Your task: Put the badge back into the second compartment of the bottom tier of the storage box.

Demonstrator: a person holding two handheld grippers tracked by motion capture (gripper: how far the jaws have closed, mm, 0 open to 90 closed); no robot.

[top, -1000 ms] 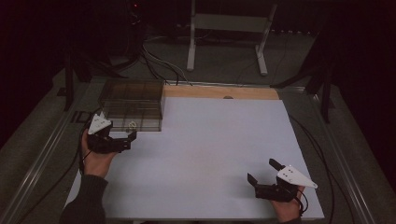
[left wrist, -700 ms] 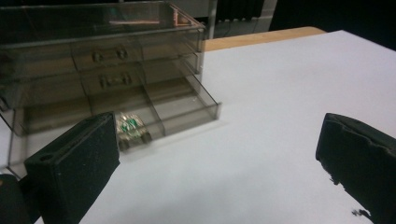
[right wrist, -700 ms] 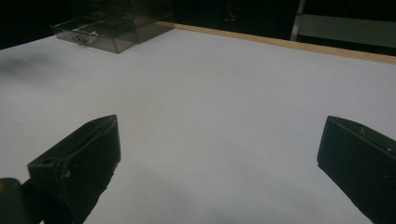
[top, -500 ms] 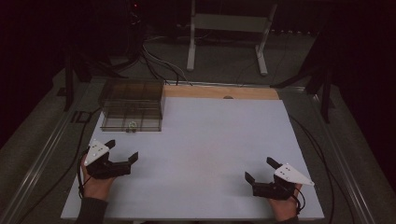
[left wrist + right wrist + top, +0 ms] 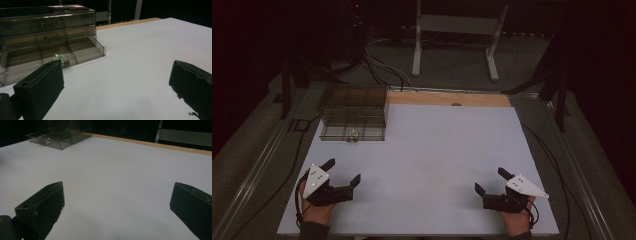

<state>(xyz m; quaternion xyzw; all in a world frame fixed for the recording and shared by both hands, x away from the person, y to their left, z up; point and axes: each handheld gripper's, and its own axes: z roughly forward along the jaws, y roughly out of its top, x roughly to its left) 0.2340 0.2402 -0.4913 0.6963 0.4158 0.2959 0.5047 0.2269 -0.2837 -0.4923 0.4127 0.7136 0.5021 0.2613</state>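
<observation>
Setting: dark room; white tabletop [image 5: 432, 165] with a wooden strip along its far edge; metal stand legs and cables on the floor beyond.

Drawer unit: smoked clear plastic drawer organiser [image 5: 354, 112] at the far left corner of the tabletop; in the left gripper view it shows stacked drawers with small knob handles, and the bottom drawer [image 5: 50, 58] stands pulled out toward the viewer.

Small item: a tiny greenish, glinting object [image 5: 58, 58] lies inside the open bottom drawer, near its front wall; too small to identify. In the high view it appears as a speck [image 5: 353, 134] at the unit's near edge.

Left gripper: left gripper [image 5: 343, 172] sits low over the near left part of the tabletop, jaws spread wide, nothing between them.

Right gripper: right gripper [image 5: 492, 181] sits at the near right, jaws likewise parted and empty.

Relative position: the drawer lies ahead of the left gripper, clearly apart from it, with bare tabletop between; it is well apart from the right gripper, diagonally across the table.

Progress (judged): the item already rests in the drawer and both grippers are free; the drawer is not yet pushed shut, which seems the remaining step.
</observation>
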